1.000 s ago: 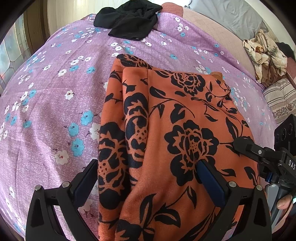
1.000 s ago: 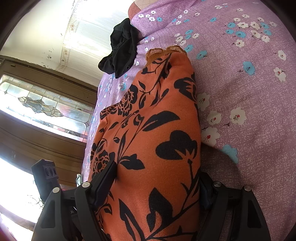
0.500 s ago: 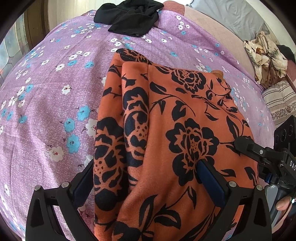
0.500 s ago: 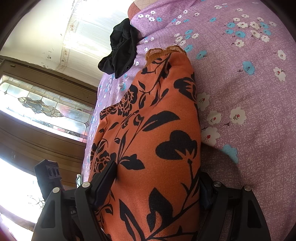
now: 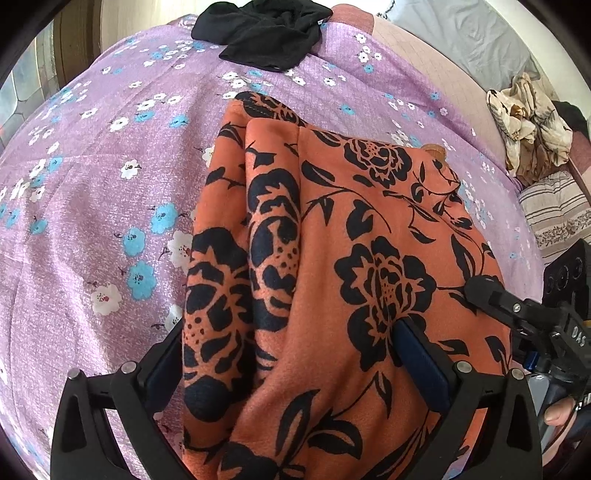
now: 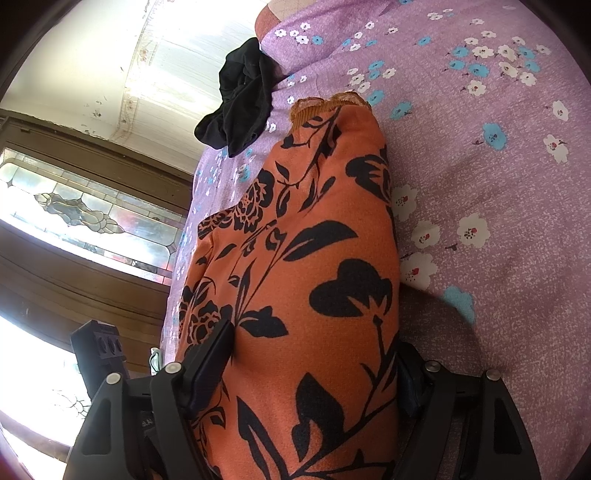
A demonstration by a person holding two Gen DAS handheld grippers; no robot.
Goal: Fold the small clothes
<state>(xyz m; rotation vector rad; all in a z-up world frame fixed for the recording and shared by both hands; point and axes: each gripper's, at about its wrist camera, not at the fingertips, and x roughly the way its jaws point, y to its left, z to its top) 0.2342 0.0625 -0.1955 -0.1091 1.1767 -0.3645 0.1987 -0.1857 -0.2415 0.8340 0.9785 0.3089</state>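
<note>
Both pairs of fingers straddle the orange floral garment (image 5: pixel 332 258): the left gripper (image 5: pixel 295 354) stands wide around its near end, and the right gripper (image 6: pixel 314 354) wide too, the cloth filling the gap; whether the pads actually pinch it I cannot tell. Almost nothing has changed in the last second: both hands keep their place, and the garment lies as before, in a folded bundle on the purple floral bedspread (image 5: pixel 92 192). This looks like a pause before the next fold. A black garment (image 5: pixel 262 33) waits at the far edge.

White letters "DAS" stood on the right gripper (image 5: pixel 491 291), cut off at the frame's edge. No other text was readable.
</note>
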